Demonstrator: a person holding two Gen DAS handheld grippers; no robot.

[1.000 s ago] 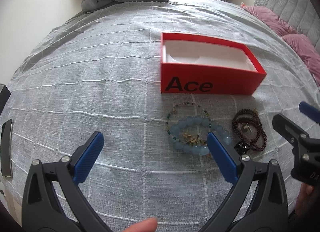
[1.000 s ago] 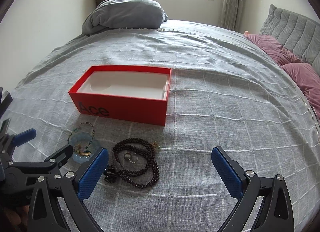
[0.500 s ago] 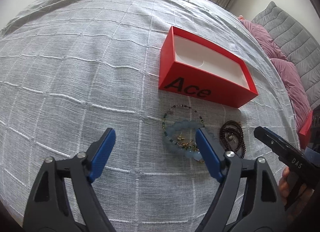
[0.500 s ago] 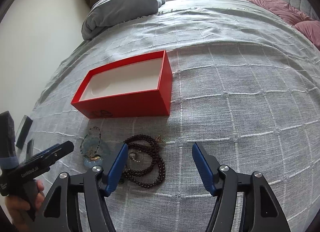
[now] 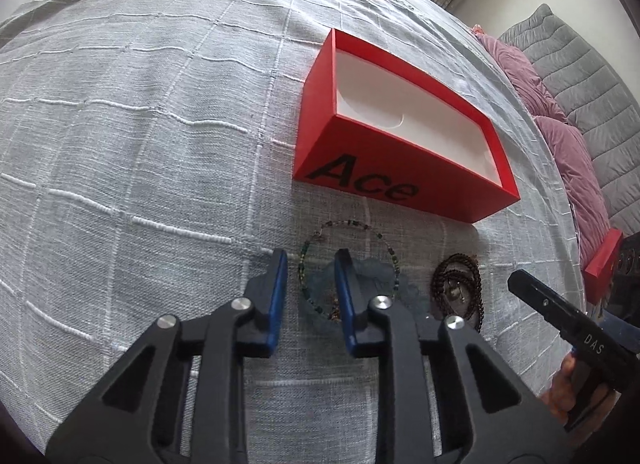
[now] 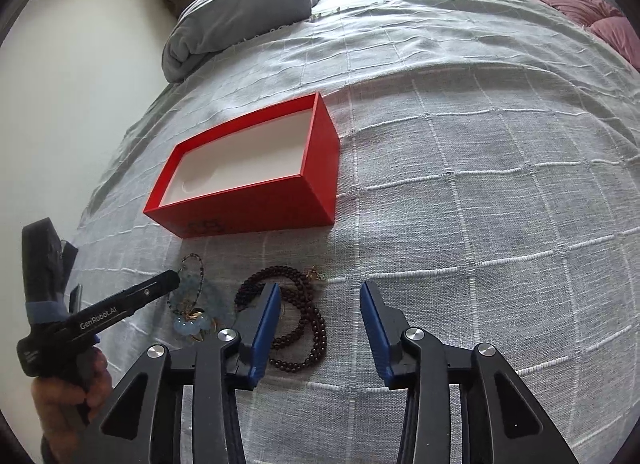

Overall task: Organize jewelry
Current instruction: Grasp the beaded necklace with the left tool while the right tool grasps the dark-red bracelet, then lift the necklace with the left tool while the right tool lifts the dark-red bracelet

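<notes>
Both grippers narrowing above jewelry beside the open red box (image 5: pixel 400 183)

Left gripper (image 5: pixel 312 276) jaws, just closing, straddle the thin beaded bracelet (image 5: pixel 304 264) ungripped; right gripper (image 6: pixel 320 304), half-open and closing, flanks the brown bead necklace (image 6: pixel 308 316), holding nothing

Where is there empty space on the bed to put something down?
Bare bedspread right of the red box, and left of it in the left view. Crowded: in front of the box, where bracelets and dark beads lie beside both grippers.

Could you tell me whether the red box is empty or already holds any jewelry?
Empty: the red box shows only its bare white lining, and the bead bracelets and dark bead necklace lie on the bedspread before it.
</notes>
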